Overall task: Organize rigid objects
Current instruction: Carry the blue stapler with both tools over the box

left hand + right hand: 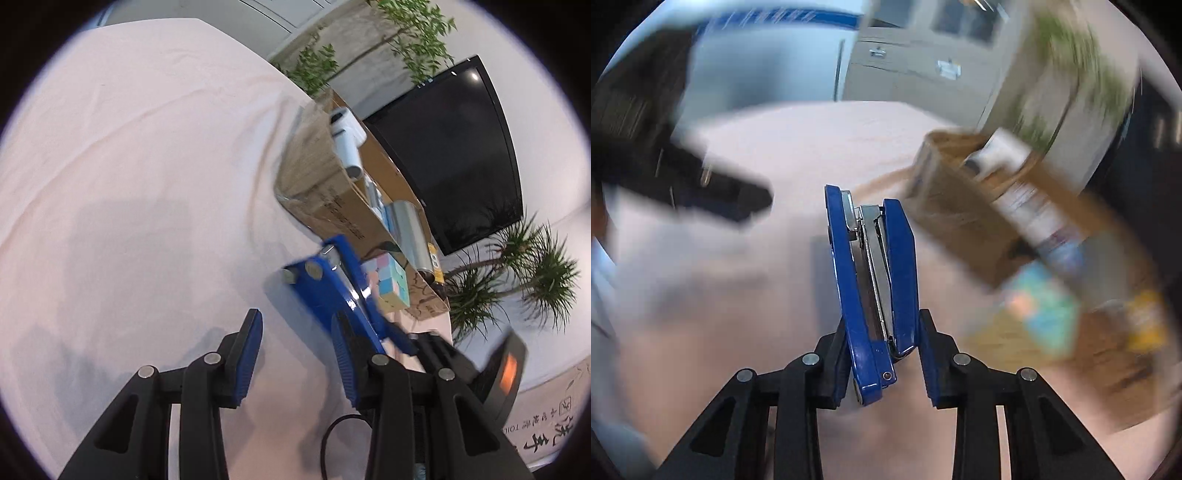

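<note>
Stapler (873,280) held in right tool (882,354), pads clamped on its hinge end, nose pointing forward and away, body on edge so the metal magazine shows between the two blue halves. It hangs above the pink-clothed surface (798,155), just left of the box (960,221). Right view heavily blurred, so the tool looks to be in fast motion.

Box is open cardboard, already holding a pastel cube (388,280), a silver roll (410,229) and white items (345,136); exact layout inside hard to read.

Judged step: carry stapler over the box wall and set it in. To do it well: clear the near rim before lowering; aim for bare floor near the cube rather than on top of it; lower nose first and let go only once the weight rests. The grip sits far back on a long body, so the nose may swing or tip; slow down over the rim.

Left tool (297,358) empty, pads apart, hovering low over the cloth left of the box, angled toward it. In its view the stapler (332,291) passes just ahead of its right pad
</note>
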`<state>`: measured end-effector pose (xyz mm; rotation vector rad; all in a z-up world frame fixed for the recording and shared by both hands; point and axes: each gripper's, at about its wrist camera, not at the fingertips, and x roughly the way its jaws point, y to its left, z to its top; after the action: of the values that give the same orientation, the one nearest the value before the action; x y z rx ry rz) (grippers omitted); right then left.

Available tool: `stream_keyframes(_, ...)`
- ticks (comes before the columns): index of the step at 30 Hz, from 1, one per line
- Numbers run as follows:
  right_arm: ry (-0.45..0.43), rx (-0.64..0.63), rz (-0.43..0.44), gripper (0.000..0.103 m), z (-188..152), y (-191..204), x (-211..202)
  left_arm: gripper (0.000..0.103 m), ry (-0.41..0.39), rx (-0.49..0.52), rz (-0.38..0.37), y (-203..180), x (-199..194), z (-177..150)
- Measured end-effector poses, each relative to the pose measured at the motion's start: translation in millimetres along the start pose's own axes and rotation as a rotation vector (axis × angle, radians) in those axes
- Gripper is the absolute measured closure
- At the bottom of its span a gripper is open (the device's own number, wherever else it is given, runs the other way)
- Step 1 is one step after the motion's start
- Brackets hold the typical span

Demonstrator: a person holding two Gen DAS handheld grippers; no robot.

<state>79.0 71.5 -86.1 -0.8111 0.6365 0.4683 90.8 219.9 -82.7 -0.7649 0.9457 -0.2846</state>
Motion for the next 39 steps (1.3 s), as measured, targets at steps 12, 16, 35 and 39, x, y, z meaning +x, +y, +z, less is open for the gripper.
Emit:
stream_keyframes(12, -0.2, 0.082, 0.336, 0.024, -14, -6, -64, 0.051, 0.085, -0.043, 0.003, 5, 17, -27)
stream_keyframes(16, -0.04, 0.213, 0.451, 0.062, 9, -36, -12, 0.051, 0.091, -0.062, -0.013, 7, 21, -32)
stream_keyframes(35, 0.118, 0.947, 0.768, 0.081, -23, -80, 11, 0.082, 0.083, 0.052, -0.074, -39, 38, -22)
stream_keyframes(39, -0.022, 0.951, 0.681, 0.081, -9, -117, -19, 0.083, 0.025, 0.202, -0.096, -95, 27, 16)
